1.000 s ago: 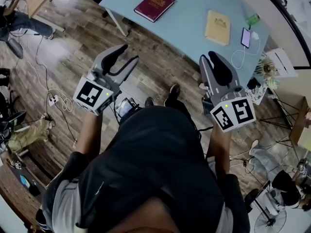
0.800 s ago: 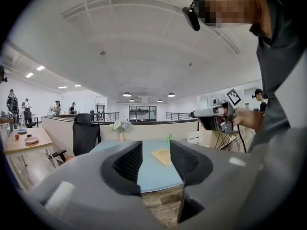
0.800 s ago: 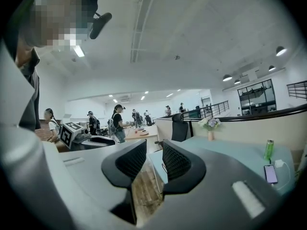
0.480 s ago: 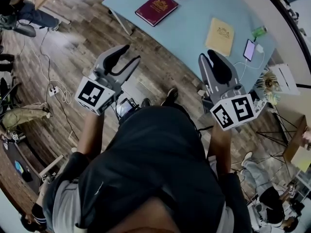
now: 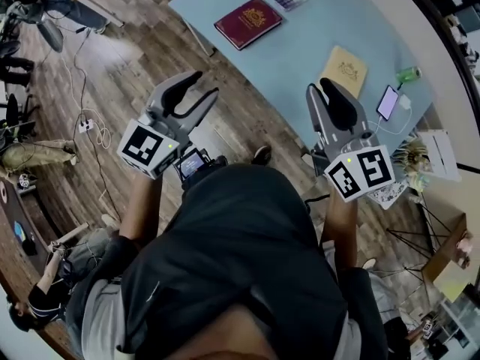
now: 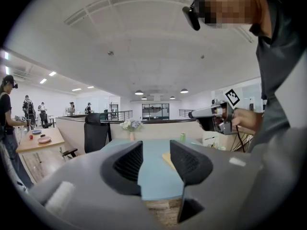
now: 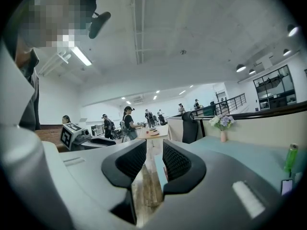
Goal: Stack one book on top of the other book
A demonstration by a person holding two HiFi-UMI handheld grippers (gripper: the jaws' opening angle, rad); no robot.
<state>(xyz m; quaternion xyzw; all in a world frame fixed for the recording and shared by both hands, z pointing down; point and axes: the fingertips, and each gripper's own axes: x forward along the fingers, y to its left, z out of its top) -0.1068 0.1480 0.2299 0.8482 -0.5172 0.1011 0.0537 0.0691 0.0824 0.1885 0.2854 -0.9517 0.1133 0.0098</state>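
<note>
Grey two-jaw left gripper [image 5: 205, 84] and right gripper [image 5: 323, 85] reach level toward the light blue table [image 5: 300, 47]. I see the left jaws apart, the right jaws narrowly apart, both empty. The dark red gold-crested book [image 5: 248, 22] and flat tan book [image 5: 345, 70] lie there, well apart.

No legible text, no. or brand in any view. Red book [image 5: 248, 22] & tan book [image 5: 345, 70]: gold cover stamps, too small to read. Cubes on left gripper [image 5: 204, 82] & right gripper [image 5: 319, 86]: b/w square marker patterns only, no letters. Phone [image 5: 389, 102] screen: lit, unreadable.
</note>
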